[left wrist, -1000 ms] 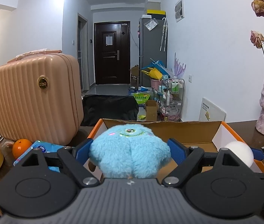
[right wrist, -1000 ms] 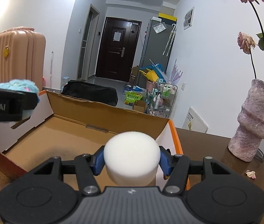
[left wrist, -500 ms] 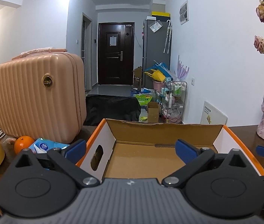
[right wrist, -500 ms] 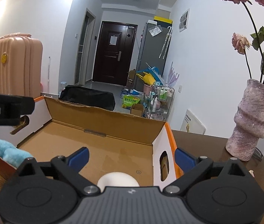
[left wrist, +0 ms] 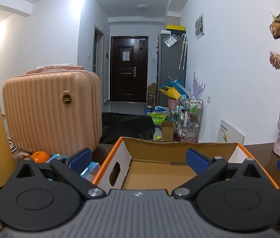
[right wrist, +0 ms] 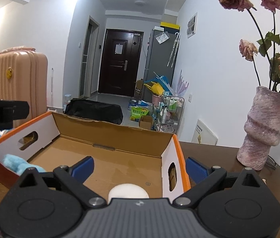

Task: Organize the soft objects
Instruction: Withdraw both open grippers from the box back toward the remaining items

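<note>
**A:** Where are your tools standing right now?

**B:** You are holding the left tool (left wrist: 138, 158) spread wide over the near edge of the cardboard box (left wrist: 179, 148), with nothing between its blue pads. Your right tool (right wrist: 140, 165) is still spreading its jaws a touch, released, its pads straddling the box's right wall (right wrist: 169, 158).

**A:** And the soft things?

**B:** Both are lying inside the box. The white foam ball (right wrist: 128, 191) is sitting on the box floor at the near right corner, just below your right tool (half hidden by the tool's body). The blue plush toy (right wrist: 19, 163) is resting at the near left corner, against the left wall.

**A:** What is surrounding the box?

**B:** The box is sitting on the dark wooden surface (right wrist: 219, 154). A pink suitcase (left wrist: 50, 111) is standing to its left, with an orange (left wrist: 39, 156) and a blue packet (left wrist: 90, 168) beside it, and a pink vase (right wrist: 263, 127) of dried roses is standing to its right.
</note>
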Motion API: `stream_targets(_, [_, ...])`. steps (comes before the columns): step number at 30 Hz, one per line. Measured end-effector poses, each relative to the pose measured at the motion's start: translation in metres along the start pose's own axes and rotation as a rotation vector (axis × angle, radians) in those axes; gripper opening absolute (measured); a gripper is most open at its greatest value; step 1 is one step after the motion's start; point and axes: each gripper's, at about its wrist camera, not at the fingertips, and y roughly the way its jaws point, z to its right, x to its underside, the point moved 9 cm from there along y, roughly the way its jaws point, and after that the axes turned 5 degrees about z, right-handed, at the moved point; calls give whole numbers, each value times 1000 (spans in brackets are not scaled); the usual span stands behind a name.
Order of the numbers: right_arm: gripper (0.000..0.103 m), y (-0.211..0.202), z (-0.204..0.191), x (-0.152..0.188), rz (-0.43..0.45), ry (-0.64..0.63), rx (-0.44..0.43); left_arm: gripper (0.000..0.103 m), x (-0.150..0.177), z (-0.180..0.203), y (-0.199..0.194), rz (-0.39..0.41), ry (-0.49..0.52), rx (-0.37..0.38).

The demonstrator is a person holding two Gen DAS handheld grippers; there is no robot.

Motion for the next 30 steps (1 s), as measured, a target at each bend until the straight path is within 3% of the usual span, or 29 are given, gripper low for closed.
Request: stream_targets(30, [103,-112,8,25,68,56,-31,103,14,-36,-98,58,1,-8])
